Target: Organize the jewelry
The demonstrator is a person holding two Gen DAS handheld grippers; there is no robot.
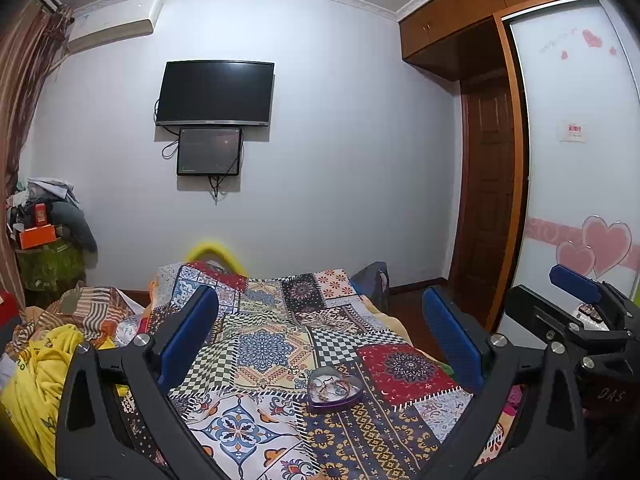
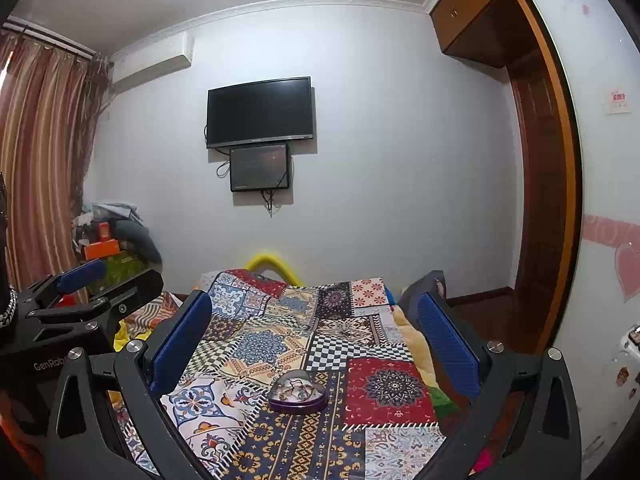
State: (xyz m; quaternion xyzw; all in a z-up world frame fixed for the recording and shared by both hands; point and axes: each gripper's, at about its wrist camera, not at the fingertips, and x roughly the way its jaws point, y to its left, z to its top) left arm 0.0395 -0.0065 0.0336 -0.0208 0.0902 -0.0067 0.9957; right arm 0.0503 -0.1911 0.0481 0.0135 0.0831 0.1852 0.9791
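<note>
A purple heart-shaped tin (image 1: 335, 390) with several pieces of jewelry inside sits on the patchwork bedspread (image 1: 264, 352). It also shows in the right wrist view (image 2: 297, 393). My left gripper (image 1: 320, 332) is open and empty, held above and short of the tin. My right gripper (image 2: 316, 332) is also open and empty, beside the left one and likewise short of the tin. The right gripper shows at the right edge of the left wrist view (image 1: 576, 312), and the left gripper at the left edge of the right wrist view (image 2: 76, 292).
The bed carries yellow and striped cloth (image 1: 44, 364) at its left. A TV (image 1: 216, 92) and a small screen hang on the far wall. A cluttered pile (image 1: 44, 224) stands in the left corner. A wardrobe with heart stickers (image 1: 580, 200) and a brown door (image 1: 488, 200) are on the right.
</note>
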